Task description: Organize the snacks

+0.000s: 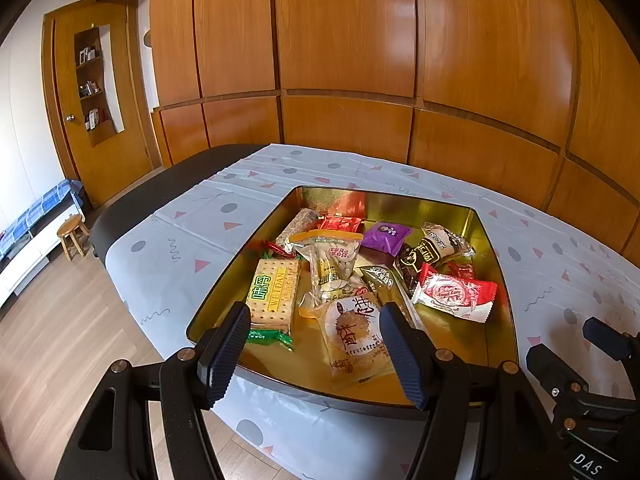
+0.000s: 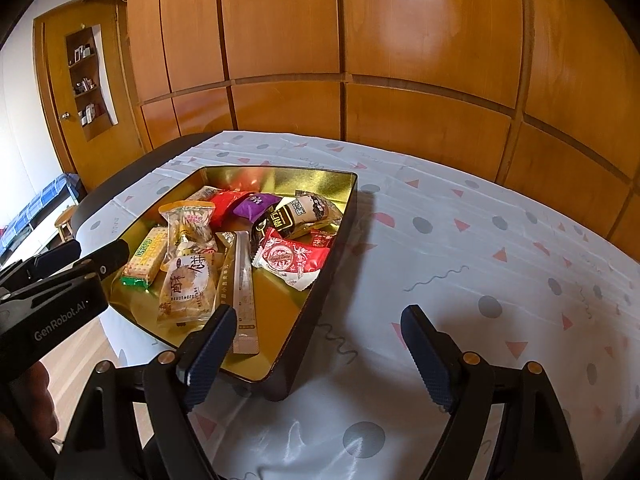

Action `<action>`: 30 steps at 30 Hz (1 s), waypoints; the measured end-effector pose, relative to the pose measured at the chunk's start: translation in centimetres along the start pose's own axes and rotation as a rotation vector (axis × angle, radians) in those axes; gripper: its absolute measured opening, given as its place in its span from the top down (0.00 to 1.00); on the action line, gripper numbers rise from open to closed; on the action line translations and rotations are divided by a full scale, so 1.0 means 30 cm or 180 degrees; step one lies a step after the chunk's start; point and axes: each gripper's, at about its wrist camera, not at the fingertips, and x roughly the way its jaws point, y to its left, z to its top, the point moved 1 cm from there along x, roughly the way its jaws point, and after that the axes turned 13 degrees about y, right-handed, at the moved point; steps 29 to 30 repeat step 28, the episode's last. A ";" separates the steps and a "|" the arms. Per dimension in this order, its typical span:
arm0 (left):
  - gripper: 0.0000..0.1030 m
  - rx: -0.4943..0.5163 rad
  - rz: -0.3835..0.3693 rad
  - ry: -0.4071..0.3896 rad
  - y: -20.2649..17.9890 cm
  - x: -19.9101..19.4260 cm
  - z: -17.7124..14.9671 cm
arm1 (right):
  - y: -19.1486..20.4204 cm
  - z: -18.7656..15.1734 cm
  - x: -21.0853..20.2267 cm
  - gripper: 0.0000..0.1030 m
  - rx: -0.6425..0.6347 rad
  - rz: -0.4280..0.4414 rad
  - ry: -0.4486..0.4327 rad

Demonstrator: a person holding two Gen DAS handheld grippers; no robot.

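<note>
A gold-lined tin box (image 1: 496, 344) (image 2: 316, 280) sits on the table and holds several wrapped snacks: a cracker pack (image 1: 274, 292) (image 2: 148, 256), a seed bag (image 1: 332, 264) (image 2: 190, 224), a round pastry pack (image 1: 356, 332) (image 2: 188, 288), a purple packet (image 1: 386, 236) (image 2: 254, 204), a red-and-white packet (image 1: 456, 292) (image 2: 292, 260), a long stick sachet (image 2: 244, 280). My left gripper (image 1: 314, 344) is open and empty above the box's near edge. My right gripper (image 2: 320, 356) is open and empty, just right of the box's near corner.
The table (image 1: 168, 264) (image 2: 480, 272) wears a pale cloth with dots and triangles. Wooden wardrobe panels (image 1: 348, 40) stand behind it. A door (image 1: 96, 120), a small stool (image 1: 72, 236) and wood floor lie to the left. The right gripper's body (image 1: 592, 392) shows at the left view's edge.
</note>
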 end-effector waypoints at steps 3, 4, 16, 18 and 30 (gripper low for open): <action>0.34 0.0001 0.0013 0.0002 0.001 0.001 0.000 | 0.001 -0.001 0.000 0.18 -0.0004 0.0001 0.0004; 0.34 0.0000 0.0015 0.0003 0.001 0.001 0.000 | 0.001 -0.001 0.000 0.18 -0.0004 0.0001 0.0003; 0.34 0.0054 0.0006 0.0058 -0.012 0.010 -0.004 | -0.001 -0.002 0.000 0.17 0.0004 0.0010 0.0005; 0.35 0.0066 -0.0003 0.0058 -0.015 0.011 -0.005 | -0.003 -0.003 0.001 0.17 0.0010 0.0014 0.0004; 0.55 0.0029 -0.0184 0.0065 0.006 0.014 0.012 | -0.072 0.010 -0.002 0.17 0.0151 0.0059 -0.0020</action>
